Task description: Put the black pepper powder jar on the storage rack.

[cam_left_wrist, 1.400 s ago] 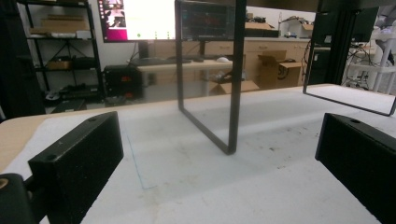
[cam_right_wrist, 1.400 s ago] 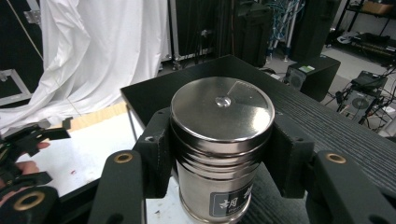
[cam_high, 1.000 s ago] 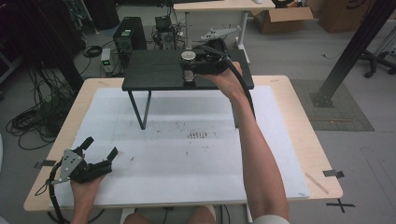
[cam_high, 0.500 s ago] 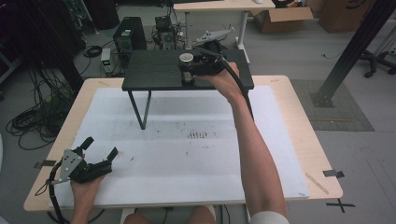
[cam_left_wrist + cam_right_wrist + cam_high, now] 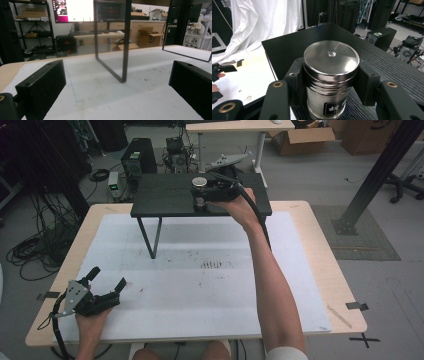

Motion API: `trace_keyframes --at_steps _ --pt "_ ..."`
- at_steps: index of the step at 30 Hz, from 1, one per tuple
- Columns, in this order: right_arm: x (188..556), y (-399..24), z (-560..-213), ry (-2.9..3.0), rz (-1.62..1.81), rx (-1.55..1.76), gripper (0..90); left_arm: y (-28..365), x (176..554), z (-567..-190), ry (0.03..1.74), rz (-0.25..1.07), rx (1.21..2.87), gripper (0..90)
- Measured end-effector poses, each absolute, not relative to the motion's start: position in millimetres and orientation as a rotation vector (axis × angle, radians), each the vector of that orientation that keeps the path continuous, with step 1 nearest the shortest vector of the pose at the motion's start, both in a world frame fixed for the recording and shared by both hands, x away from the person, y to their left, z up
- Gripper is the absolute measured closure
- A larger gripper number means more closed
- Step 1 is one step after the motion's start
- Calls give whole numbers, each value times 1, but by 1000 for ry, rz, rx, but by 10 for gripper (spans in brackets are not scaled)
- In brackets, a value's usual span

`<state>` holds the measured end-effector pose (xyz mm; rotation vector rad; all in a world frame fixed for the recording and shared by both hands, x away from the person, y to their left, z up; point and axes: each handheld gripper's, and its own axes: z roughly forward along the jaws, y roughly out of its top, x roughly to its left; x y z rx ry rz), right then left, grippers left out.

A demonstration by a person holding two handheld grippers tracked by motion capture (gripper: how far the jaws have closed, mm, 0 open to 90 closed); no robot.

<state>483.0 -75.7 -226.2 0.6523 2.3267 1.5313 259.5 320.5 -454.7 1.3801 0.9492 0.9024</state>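
Observation:
A shiny steel canister point(image 5: 329, 75) with a flat lid and a dark label stands on the small black raised table point(image 5: 165, 195). My right gripper point(image 5: 200, 195) is shut on the canister point(image 5: 200, 190), its black jaws pressed against both sides below the lid. The person's right arm reaches far across the white mat to it. My left gripper point(image 5: 106, 280) rests low on the mat point(image 5: 210, 285) at the near left corner, open with nothing between its jaws. In the left gripper view both black pads point(image 5: 42, 85) stand wide apart over bare mat.
The black table's thin metal legs point(image 5: 123, 50) stand on the mat ahead of the left gripper. Small dark marks point(image 5: 211, 265) dot the mat's middle. Beyond the wooden tabletop point(image 5: 320, 250) lie cables, electronics and cardboard boxes on the floor.
The right gripper with the canister has edged slightly along the black table's top. The left gripper has stayed put.

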Motion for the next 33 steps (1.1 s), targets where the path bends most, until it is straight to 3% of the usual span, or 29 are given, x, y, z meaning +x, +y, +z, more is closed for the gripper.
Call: trace_keyframes --at_steps 17,23,28,32,33 --pt "483 -76 -226 2325 1533 647 486 320 260 -455 950 902 1381 14" --pt "483 -74 -228 2338 1523 655 426 320 260 -455 950 901 1381 14" --pt "482 -75 -227 2328 1537 668 310 320 260 -455 950 901 1382 14" --pt "481 -75 -227 2301 1558 677 123 320 260 -455 950 901 1382 14" --pt "481 -75 -227 2301 1558 677 123 320 260 -455 950 900 1382 14"
